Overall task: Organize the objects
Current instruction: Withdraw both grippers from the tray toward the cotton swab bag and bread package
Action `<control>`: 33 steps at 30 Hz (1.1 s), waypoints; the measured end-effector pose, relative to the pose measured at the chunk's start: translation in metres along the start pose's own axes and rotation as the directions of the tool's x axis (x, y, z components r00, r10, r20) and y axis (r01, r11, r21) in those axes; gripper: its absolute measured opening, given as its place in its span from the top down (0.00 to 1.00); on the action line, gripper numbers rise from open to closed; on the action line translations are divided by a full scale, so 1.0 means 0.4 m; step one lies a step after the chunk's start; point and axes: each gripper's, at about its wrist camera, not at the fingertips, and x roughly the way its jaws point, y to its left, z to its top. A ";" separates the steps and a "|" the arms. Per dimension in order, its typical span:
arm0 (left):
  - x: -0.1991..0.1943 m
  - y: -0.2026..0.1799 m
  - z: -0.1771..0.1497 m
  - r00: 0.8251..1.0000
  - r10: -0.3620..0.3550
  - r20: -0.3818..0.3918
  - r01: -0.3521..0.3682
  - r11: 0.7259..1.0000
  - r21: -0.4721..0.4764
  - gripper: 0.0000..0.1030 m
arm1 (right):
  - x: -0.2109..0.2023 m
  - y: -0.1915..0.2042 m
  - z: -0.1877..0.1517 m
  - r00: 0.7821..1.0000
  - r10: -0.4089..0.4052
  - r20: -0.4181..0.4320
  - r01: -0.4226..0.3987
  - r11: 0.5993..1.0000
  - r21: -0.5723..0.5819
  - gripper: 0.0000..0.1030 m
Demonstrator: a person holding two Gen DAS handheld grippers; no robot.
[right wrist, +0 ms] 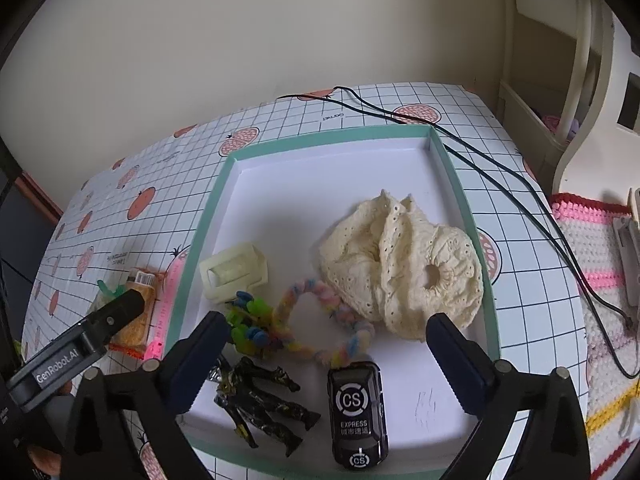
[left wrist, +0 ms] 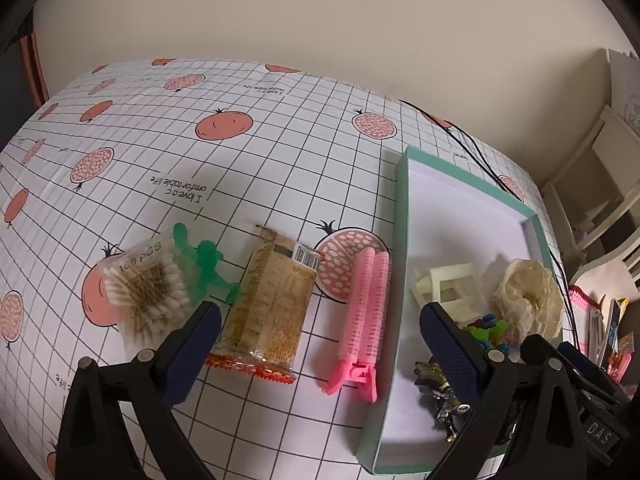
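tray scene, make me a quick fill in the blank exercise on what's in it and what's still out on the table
1. The toy car lies inside the tray, and the big letters on its roof read ____.
2. The hair roller clip on the table, just outside the tray, is coloured ____.
3. The snack packet lies between the hair roller clip and the pack of ____.
4. Both the left gripper and the right gripper are ____ and hold nothing.

Missing words: CS; pink; cotton swabs; open

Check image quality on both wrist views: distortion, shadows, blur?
Left wrist: strong fisheye bowing of the tablecloth grid, dark vignetted corners, soft shadow beside the snack packet. Right wrist: same barrel distortion, box rim curved, toy car lettering sharp, no glare.
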 end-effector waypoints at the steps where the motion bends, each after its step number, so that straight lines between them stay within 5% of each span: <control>1: -0.002 0.003 0.000 1.000 0.001 0.000 -0.001 1.000 -0.001 0.03 | -0.001 0.003 -0.002 1.000 0.001 0.000 -0.001 1.000 -0.003 0.01; 33: -0.073 0.042 -0.016 1.000 0.010 0.009 -0.010 1.000 0.004 0.03 | -0.080 0.038 -0.052 0.999 -0.014 0.041 0.014 1.000 0.003 0.00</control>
